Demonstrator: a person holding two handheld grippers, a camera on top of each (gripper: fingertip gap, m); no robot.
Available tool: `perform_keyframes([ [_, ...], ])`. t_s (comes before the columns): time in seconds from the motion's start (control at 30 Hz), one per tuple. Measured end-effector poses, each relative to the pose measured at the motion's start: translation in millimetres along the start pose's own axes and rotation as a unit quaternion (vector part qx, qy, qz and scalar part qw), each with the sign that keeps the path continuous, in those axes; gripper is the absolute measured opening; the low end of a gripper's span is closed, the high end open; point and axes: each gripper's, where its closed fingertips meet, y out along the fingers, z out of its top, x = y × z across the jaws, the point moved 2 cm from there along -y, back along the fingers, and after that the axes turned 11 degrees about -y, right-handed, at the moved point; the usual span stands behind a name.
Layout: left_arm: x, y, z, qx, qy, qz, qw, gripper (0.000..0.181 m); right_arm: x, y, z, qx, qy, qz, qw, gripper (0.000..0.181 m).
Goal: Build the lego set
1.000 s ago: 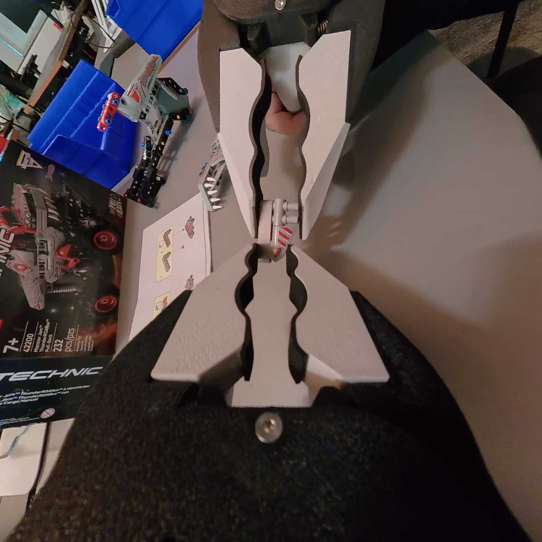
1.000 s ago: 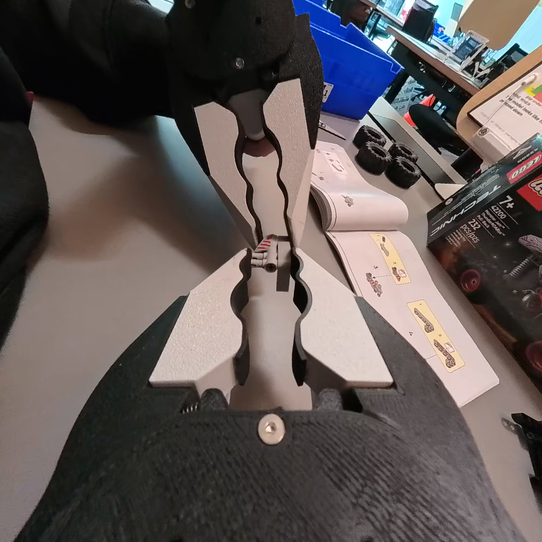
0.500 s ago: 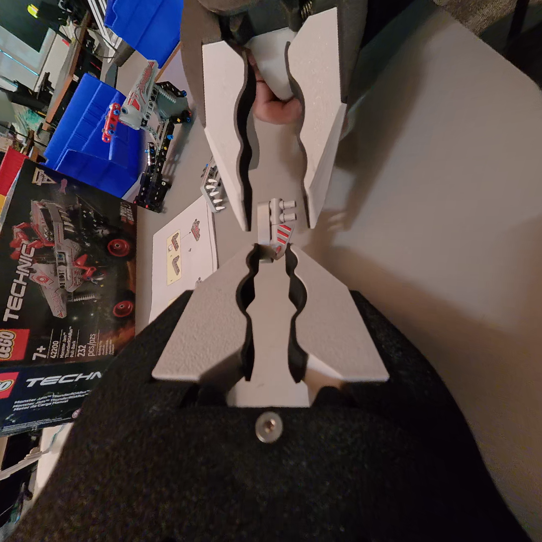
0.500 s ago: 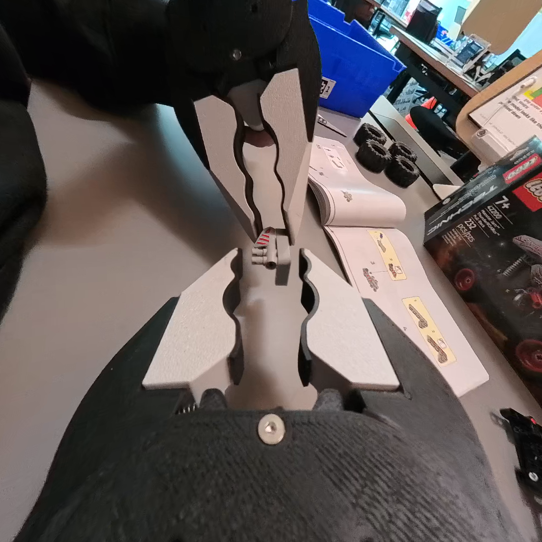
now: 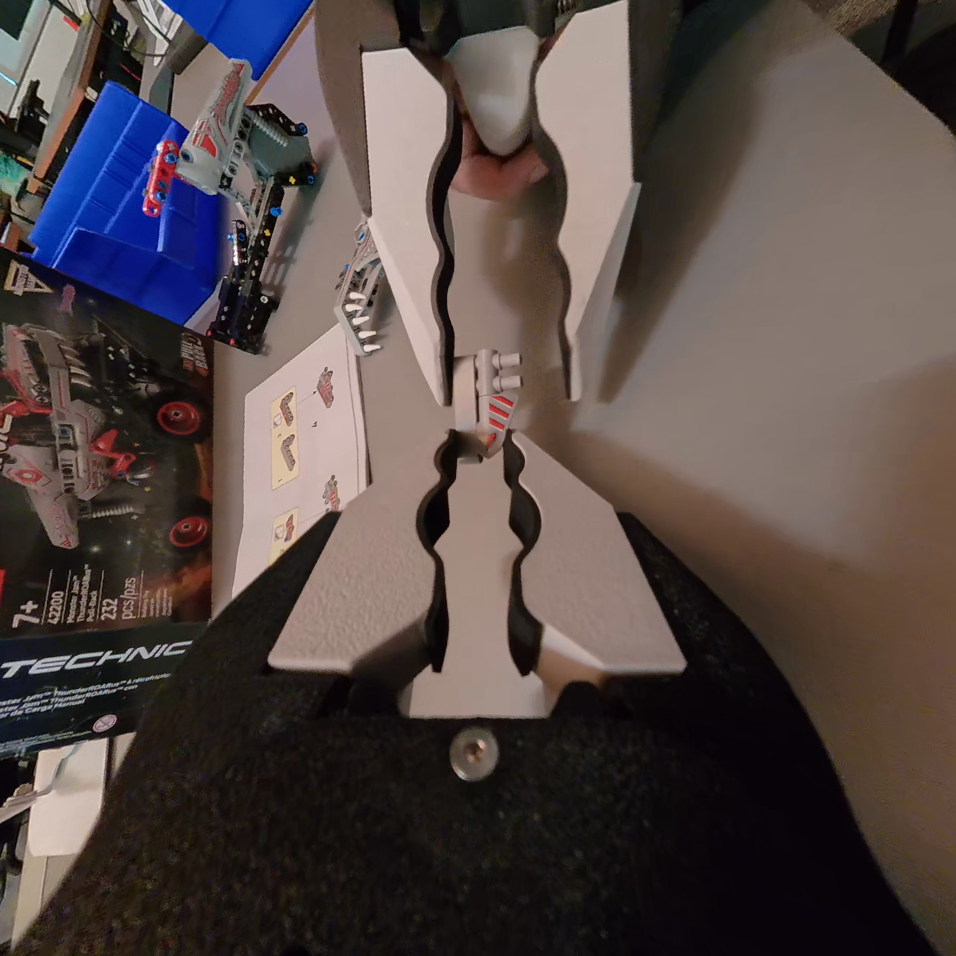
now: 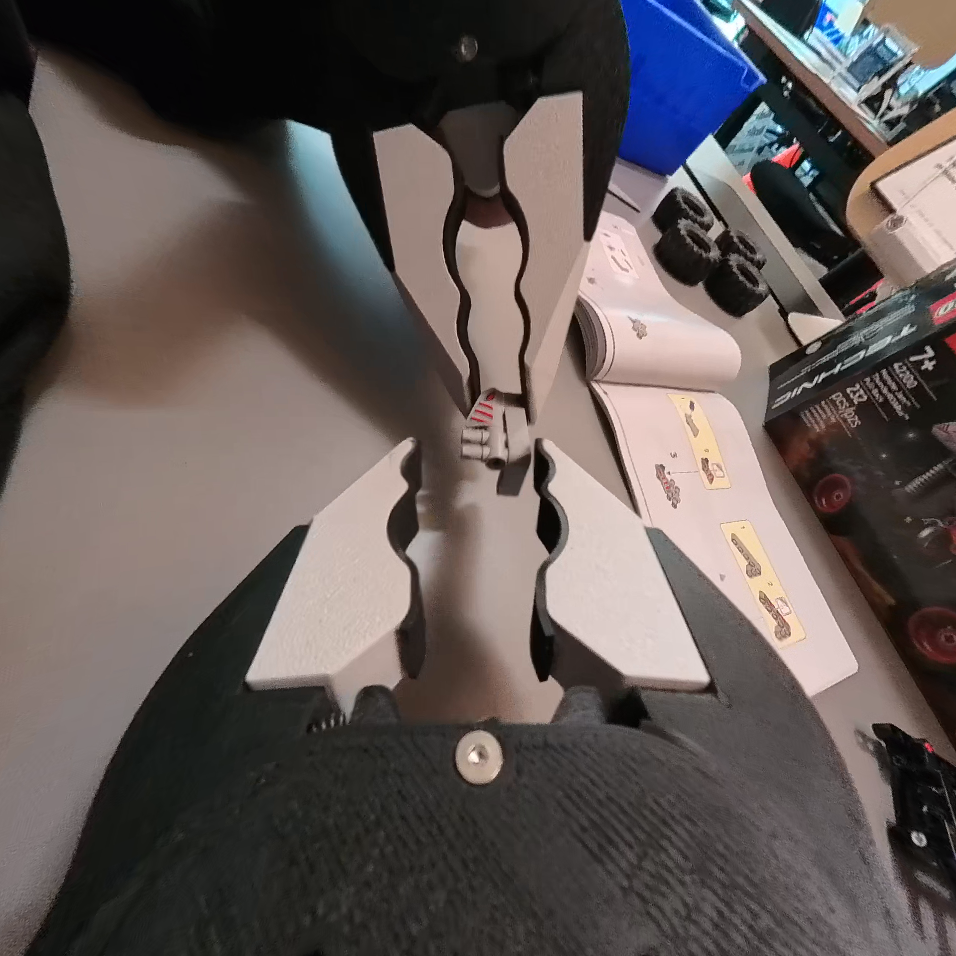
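Observation:
A small grey lego assembly with red stripes (image 5: 491, 408) is pinched at the tips of my left gripper (image 5: 480, 445), which is shut on it above the grey table (image 5: 750, 362). My right gripper (image 5: 507, 396) faces it from the far side, jaws open on either side of the assembly's pins, not gripping. In the right wrist view my right gripper (image 6: 476, 450) is open just short of the assembly (image 6: 481, 416), which hangs from the left gripper (image 6: 499, 408).
A partly built grey and black model (image 5: 243, 139), a toothed grey piece (image 5: 359, 305), blue bins (image 5: 119, 207), the set's box (image 5: 103, 465) and an open instruction booklet (image 5: 310, 439) lie to the left. Black tyres (image 6: 708, 253) and a black part (image 6: 921, 791) show in the right wrist view. My left and right fingertips are right by each other. The toothed grey piece (image 5: 359, 305) is about 12 cm from both grippers' fingertips.
My right gripper has opened, let go of the assembly and drawn back a little. My left gripper still holds the assembly.

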Motion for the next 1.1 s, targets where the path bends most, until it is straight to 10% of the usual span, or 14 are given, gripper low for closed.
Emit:
perform_keyframes([
  [0.17,-9,-5,0,0.008,-0.029,0.014,0.999,0.015,25,-13,-1,0.024,0.179,-0.033,0.983,0.046],
  [0.37,-29,-13,14,0.069,-0.125,0.052,0.988,0.015,32,-17,13,0.138,0.462,0.038,0.875,0.047],
  [0.7,-34,-8,13,0.027,-0.031,0.134,0.990,0.015,37,-7,11,0.182,0.532,0.027,0.826,0.005],
  [1.1,-37,-9,16,0.013,0.028,0.178,0.984,0.015,39,-7,8,0.208,0.587,0.043,0.782,0.003],
])
